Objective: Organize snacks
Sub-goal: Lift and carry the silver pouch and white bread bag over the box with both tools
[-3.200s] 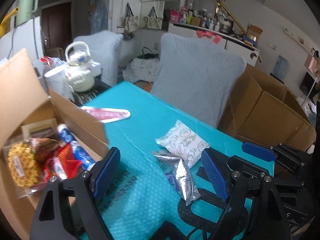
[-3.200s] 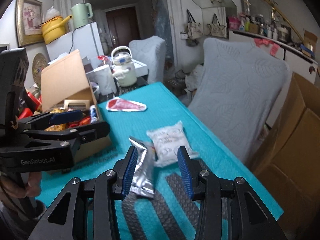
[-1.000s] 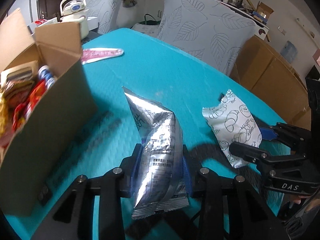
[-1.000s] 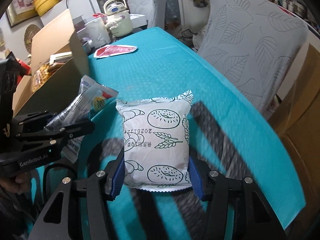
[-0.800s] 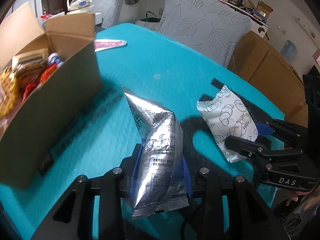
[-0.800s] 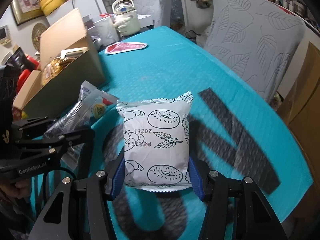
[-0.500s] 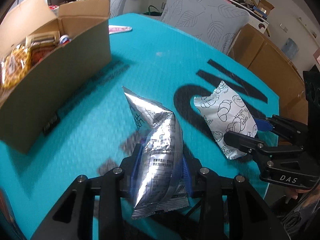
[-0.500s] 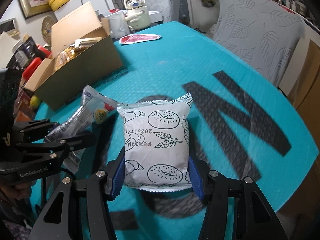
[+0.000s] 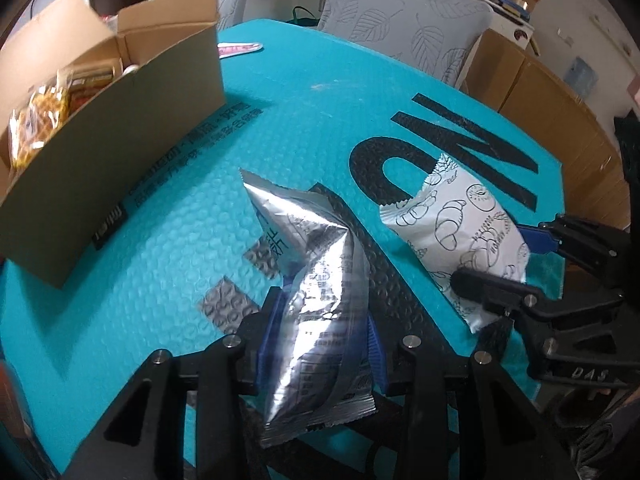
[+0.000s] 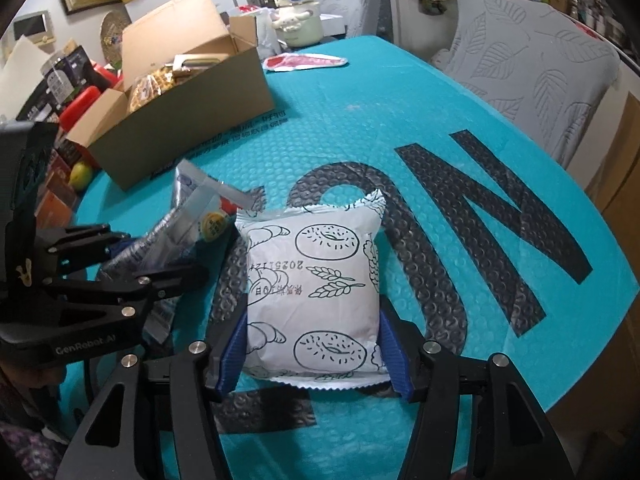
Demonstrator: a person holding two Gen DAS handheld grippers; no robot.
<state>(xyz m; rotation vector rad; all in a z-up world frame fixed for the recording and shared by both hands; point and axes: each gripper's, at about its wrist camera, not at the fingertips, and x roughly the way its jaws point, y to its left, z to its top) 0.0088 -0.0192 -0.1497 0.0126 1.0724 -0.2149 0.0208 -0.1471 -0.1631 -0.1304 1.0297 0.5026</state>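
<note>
My left gripper (image 9: pixel 318 332) is shut on a silver foil snack packet (image 9: pixel 316 280) and holds it above the teal table mat (image 9: pixel 168 248). My right gripper (image 10: pixel 312 354) is shut on a white bread packet (image 10: pixel 316 284) printed with donuts, also lifted off the mat. Each gripper shows in the other's view: the right one with its white packet (image 9: pixel 460 236) at the right, the left one with the foil packet (image 10: pixel 192 228) at the left. An open cardboard box (image 9: pixel 116 112) holding several snacks stands on the mat's far left; it also shows in the right wrist view (image 10: pixel 188 92).
A red-and-white snack packet (image 10: pixel 304 60) lies on the mat beyond the box. A cream kettle (image 10: pixel 296 12) and clutter stand behind it. Grey leaf-patterned chairs (image 10: pixel 532 68) line the far side. Large cardboard boxes (image 9: pixel 560 96) stand off the table's right edge.
Both grippers closed on their packets and lifted them. Over the last second both have risen and pulled back, so more of the mat and the box shows.
</note>
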